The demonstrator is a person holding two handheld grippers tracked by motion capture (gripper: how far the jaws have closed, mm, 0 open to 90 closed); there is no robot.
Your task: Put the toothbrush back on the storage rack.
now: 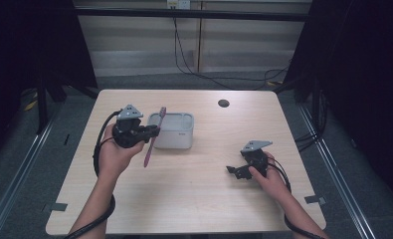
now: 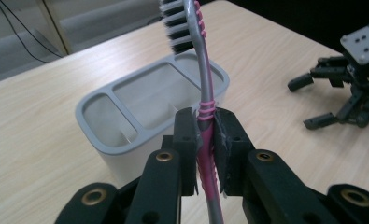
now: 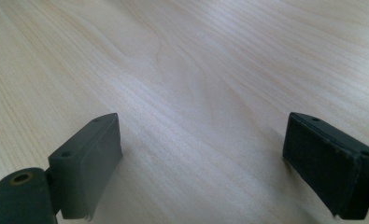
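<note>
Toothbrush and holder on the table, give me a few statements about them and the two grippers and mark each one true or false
1. The left gripper is shut on the toothbrush. True.
2. The toothbrush stands inside the grey holder. False: it is held in the air in front of the holder, bristles up.
3. The right gripper grips a cup. False: its jaws stand wide apart over the bare table.
4. The holder has more than one compartment. True: a small one and a larger one show.
5. The right gripper touches the holder. False: it is well apart from it, off to the person's right.
</note>
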